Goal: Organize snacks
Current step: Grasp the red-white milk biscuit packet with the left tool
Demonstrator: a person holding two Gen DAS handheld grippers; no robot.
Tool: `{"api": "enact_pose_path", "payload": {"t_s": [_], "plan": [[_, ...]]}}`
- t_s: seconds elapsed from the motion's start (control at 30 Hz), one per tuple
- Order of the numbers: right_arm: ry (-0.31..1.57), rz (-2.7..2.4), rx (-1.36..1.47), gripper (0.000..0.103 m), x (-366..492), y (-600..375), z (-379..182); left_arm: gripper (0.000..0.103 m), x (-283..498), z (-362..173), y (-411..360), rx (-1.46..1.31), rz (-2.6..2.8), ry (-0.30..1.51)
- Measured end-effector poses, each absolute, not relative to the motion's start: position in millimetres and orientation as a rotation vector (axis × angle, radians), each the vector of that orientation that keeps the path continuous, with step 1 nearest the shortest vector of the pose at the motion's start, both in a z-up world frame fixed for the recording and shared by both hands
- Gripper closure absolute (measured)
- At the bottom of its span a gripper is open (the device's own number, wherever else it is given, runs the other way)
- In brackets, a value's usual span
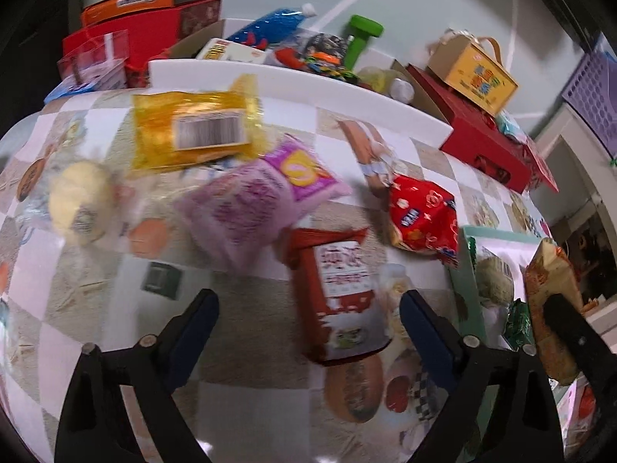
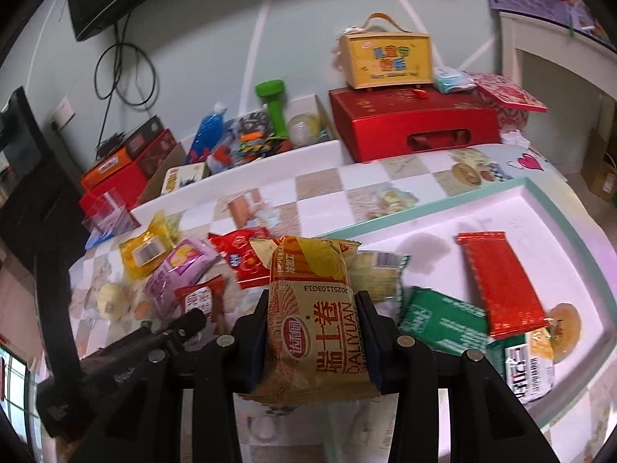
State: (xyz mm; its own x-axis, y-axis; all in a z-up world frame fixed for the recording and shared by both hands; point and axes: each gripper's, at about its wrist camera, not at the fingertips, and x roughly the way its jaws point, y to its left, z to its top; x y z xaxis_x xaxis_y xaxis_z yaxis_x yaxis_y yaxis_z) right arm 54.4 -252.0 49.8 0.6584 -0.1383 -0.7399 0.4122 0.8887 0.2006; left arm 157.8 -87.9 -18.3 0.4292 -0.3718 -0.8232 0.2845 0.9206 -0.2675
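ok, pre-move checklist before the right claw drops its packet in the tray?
1. Right claw shut on the tan egg-roll packet: ok.
2. Packet seated squarely between the fingers, not slipping: ok.
3. Teal-rimmed tray has bare floor for a drop: ok, upper middle is free.
4. Packets already in the tray, the long red packet and the green packet, are clear of that spot: ok.
5. Left claw open, gripping nothing: ok.
6. Packet is over the tray: cannot tell.
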Motion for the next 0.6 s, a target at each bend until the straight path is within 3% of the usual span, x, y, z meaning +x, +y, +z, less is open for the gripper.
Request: {"api": "enact_pose_path", "payload": {"t_s": [0.33,0.37,0.43,0.53,0.6], "plan": [[0.804,-0.335,0.399,0.059,49,-262,46,0.011,149,-30,-117,0.068,-0.378,1.016],[0.805,-0.334,0.399,0.059,49,-262,45,0.016,149,-29,-117,0.069,-0.376,1.011],[0.809,-0.334,0.399,0.059,49,-262,45,0.042,148,-27,-116,0.092,-0.353,0.989],[0.813,-0.335,0.400,0.059,49,-263,44,0.059,149,-26,-112,0.062,-0.368,0.985],[0.814,-0.337,0.401,0.059,49,-263,43,0.061,151,-25,-107,0.042,-0.382,0.988]]}}
